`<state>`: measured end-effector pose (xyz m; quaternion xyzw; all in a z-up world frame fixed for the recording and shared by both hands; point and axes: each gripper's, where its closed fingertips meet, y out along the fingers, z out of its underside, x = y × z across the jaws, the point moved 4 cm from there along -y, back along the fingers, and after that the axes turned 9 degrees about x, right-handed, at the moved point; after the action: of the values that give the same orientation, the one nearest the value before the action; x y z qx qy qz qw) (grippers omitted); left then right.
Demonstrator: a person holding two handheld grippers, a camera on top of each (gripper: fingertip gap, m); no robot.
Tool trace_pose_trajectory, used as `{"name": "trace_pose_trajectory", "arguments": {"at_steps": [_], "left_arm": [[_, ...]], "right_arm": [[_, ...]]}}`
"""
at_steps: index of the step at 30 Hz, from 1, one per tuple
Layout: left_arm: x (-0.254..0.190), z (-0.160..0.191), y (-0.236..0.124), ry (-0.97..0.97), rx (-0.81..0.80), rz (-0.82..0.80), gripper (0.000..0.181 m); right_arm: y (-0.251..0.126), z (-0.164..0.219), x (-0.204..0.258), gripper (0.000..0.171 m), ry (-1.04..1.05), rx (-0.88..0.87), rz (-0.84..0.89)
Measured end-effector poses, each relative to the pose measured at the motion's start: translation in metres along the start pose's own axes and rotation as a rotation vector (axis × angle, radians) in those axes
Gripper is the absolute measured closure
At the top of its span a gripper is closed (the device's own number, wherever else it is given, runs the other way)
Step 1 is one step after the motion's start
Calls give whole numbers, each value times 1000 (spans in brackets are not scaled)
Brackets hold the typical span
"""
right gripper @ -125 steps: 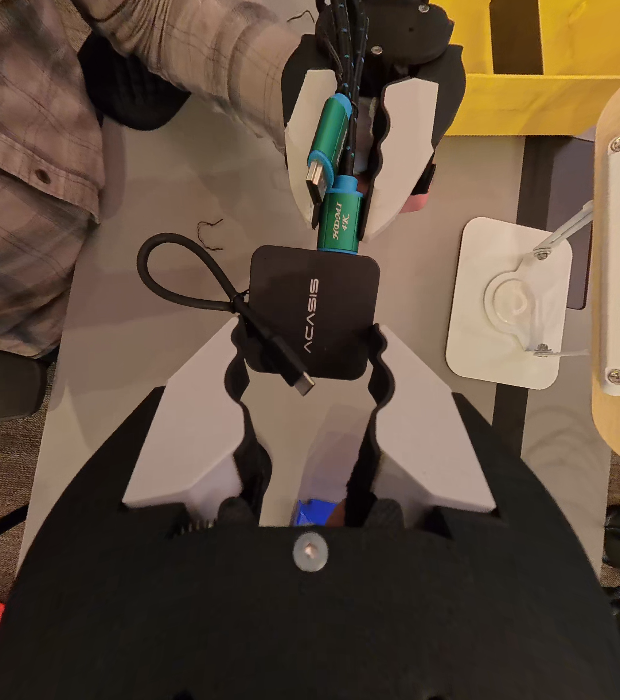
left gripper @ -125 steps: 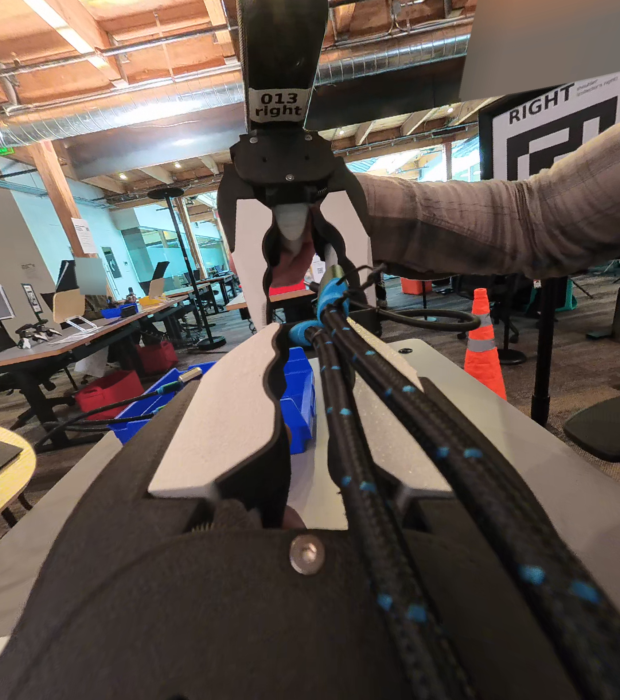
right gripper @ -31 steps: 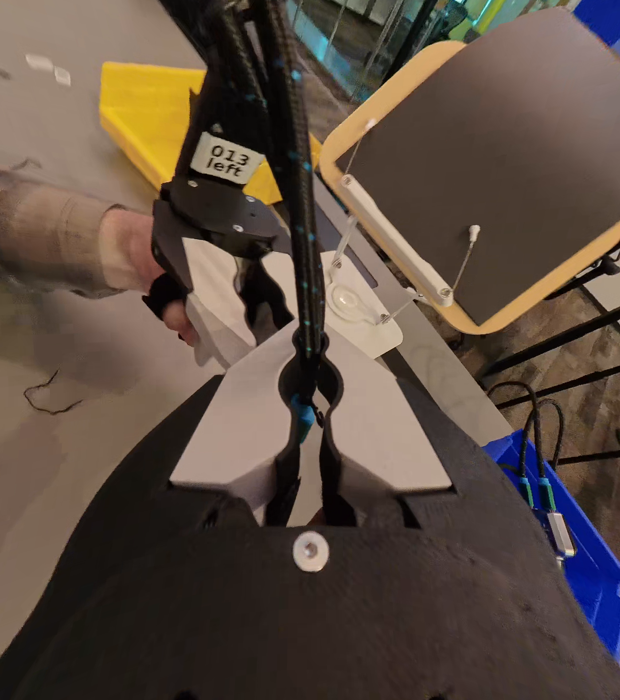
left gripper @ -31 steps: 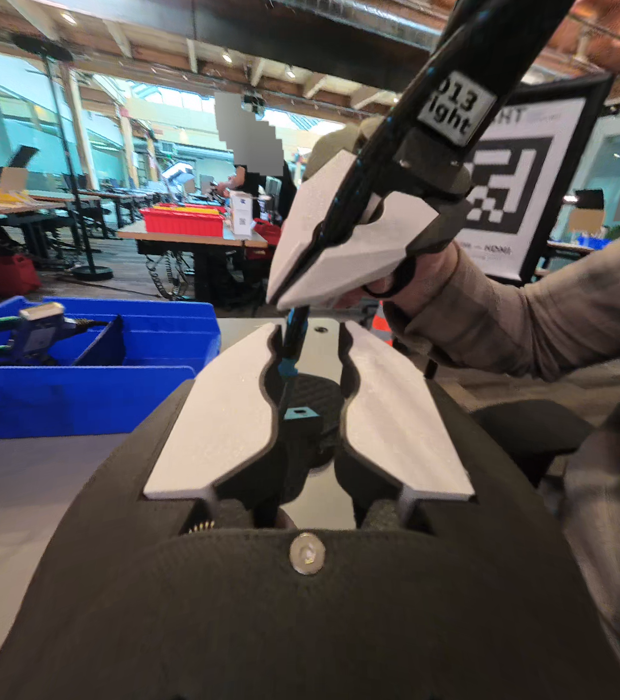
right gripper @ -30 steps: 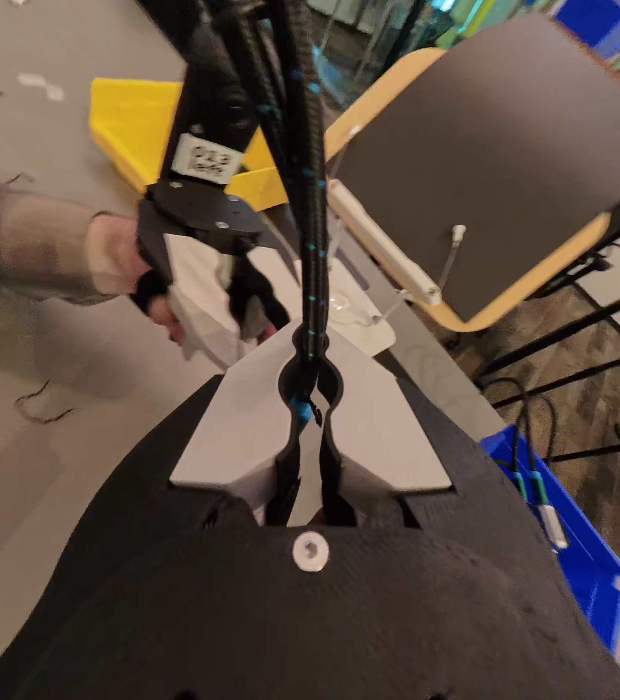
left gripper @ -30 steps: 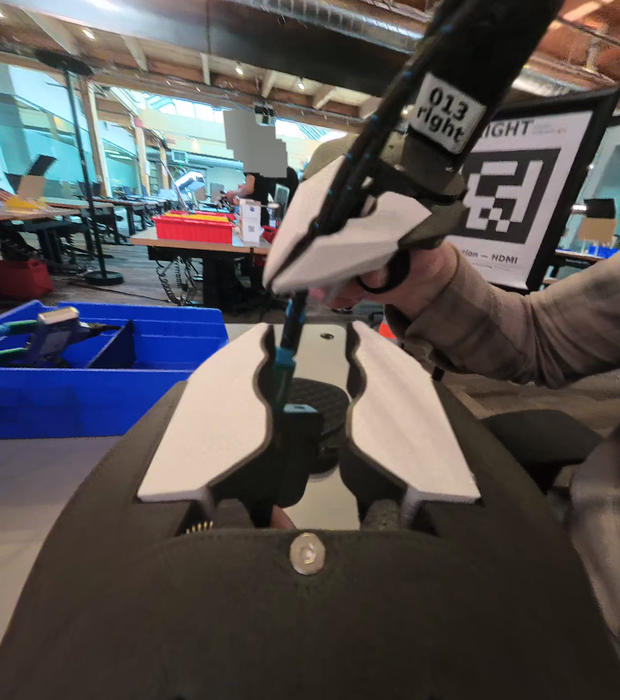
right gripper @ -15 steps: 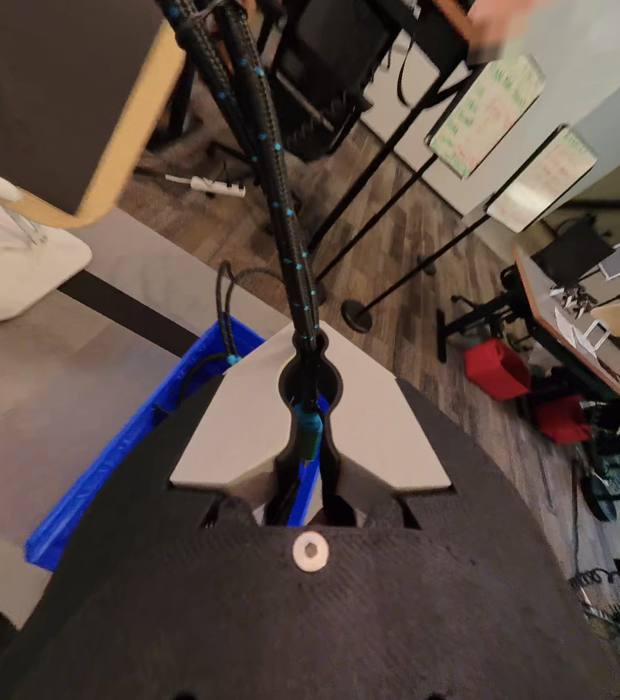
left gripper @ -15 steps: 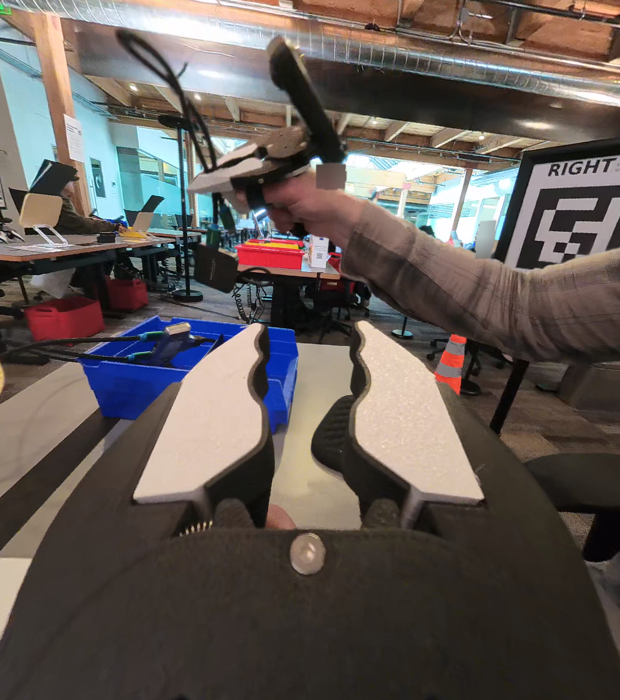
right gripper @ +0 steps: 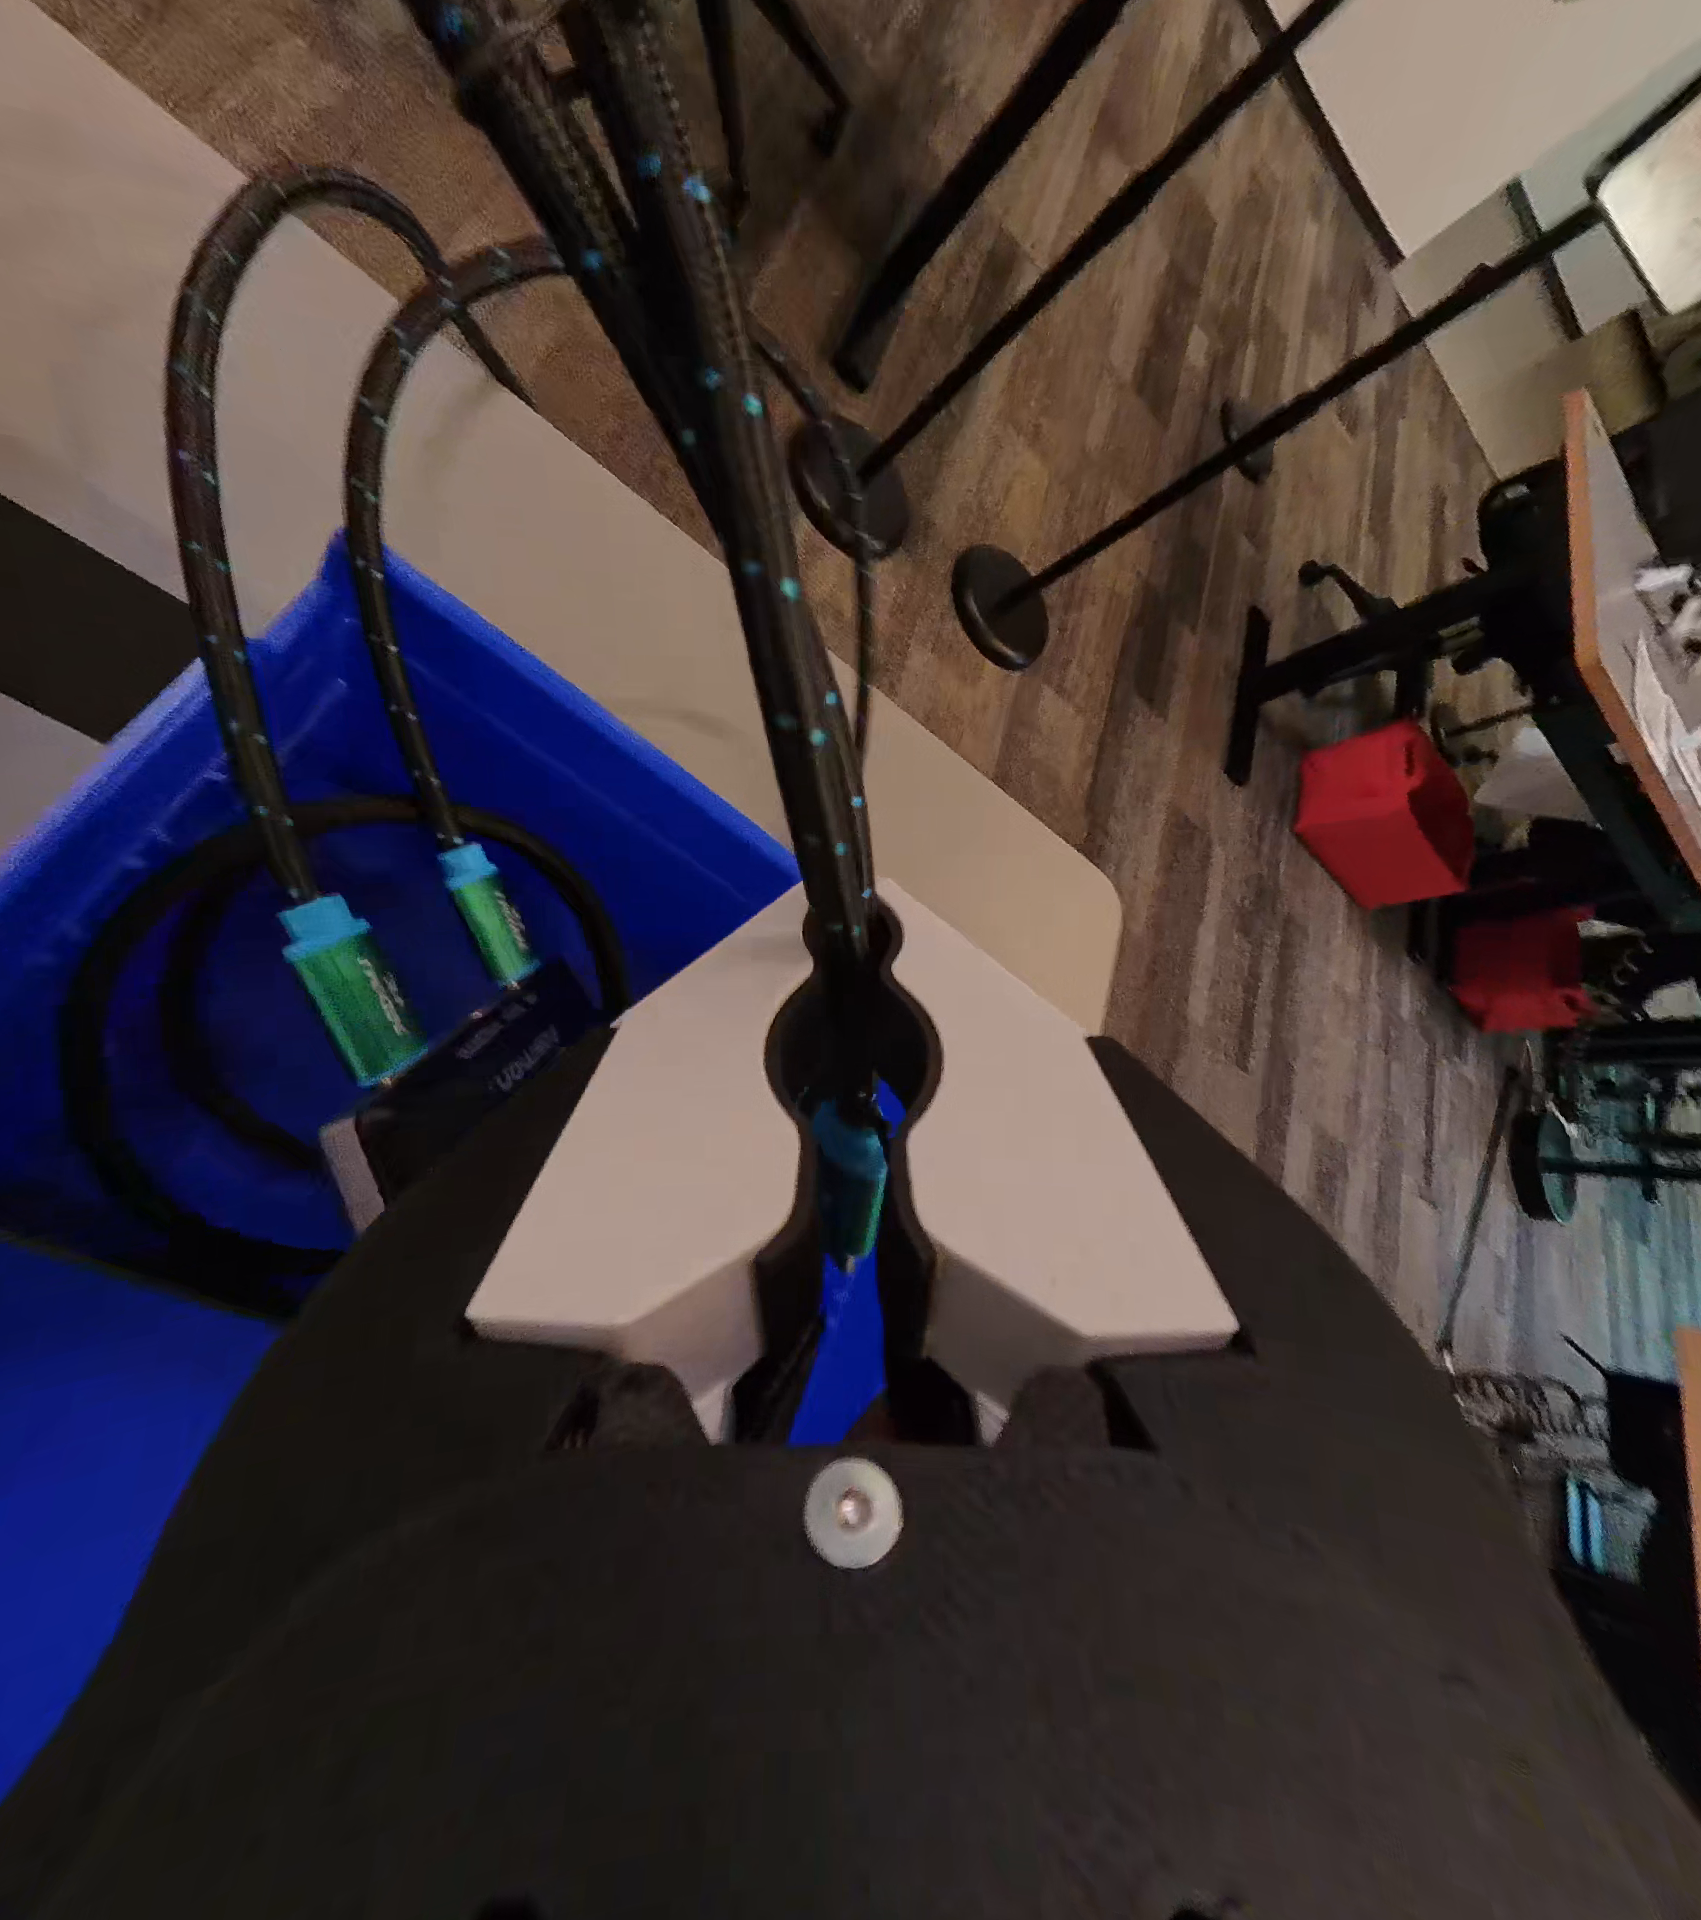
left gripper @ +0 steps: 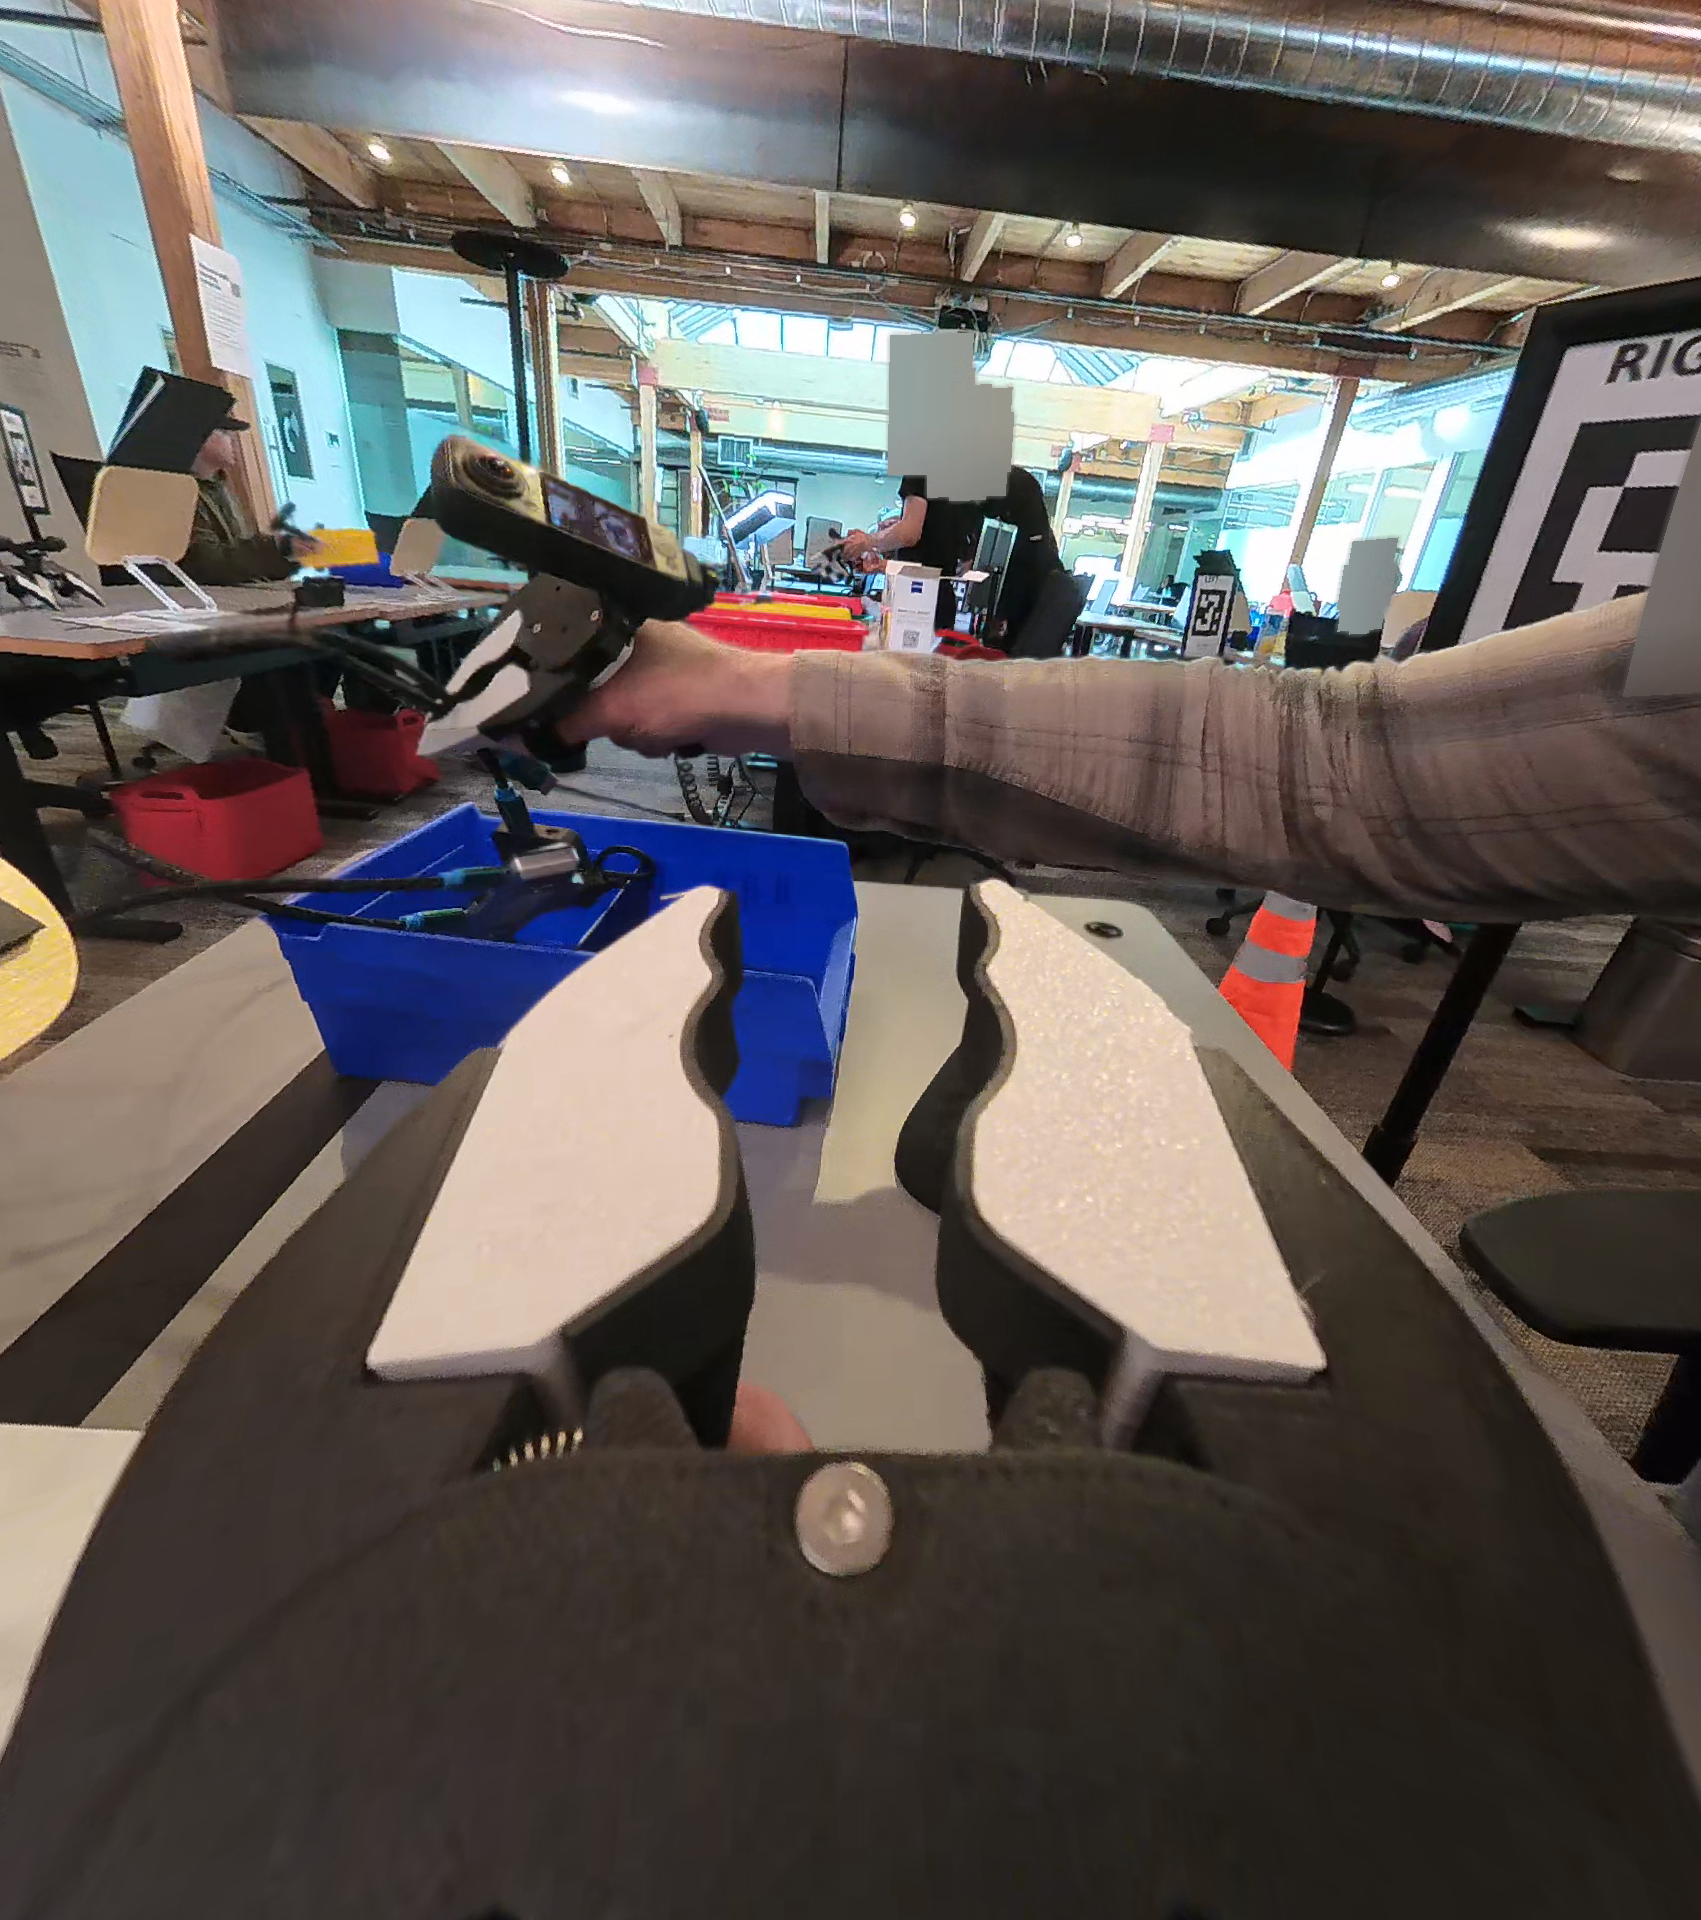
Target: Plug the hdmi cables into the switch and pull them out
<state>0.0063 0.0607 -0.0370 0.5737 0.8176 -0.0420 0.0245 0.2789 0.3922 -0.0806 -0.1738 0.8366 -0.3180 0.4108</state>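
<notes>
Jaws of the right gripper (right gripper: 851, 1013) pinch a limp braided cable (right gripper: 804, 727) above the blue bin (right gripper: 617, 769); its rigid plug (right gripper: 851, 1184) offers surer hold. Left gripper (left gripper: 846, 935) gapes empty.

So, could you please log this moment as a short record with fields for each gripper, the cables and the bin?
left gripper: open, empty, above the table
right gripper: shut on a braided HDMI cable, over the blue bin
blue bin contents: switch with two green-plugged cables inserted
held cable's plug: hangs free between the fingers
</notes>
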Motion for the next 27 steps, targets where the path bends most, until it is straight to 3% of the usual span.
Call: {"name": "trace_pose_trajectory", "arguments": {"at_steps": [7,14,18,20,22,27], "left_arm": [[-1,9,8,1,35,3,141],[-3,12,12,5,56,9,138],[3,15,13,36,96,-55,130],[8,12,12,28,80,-114,123],[10,8,12,41,71,-163,118],[3,4,19,147,123,-253,110]], "right_arm": [[37,4,50,171,-264,59,-21],[61,16,65,163,-133,250,-243],[38,5,52,122,-195,190,-183],[17,-2,40,121,-149,105,-150],[-6,-5,28,108,-120,31,-99],[-64,6,1,107,-75,-100,184]]}}
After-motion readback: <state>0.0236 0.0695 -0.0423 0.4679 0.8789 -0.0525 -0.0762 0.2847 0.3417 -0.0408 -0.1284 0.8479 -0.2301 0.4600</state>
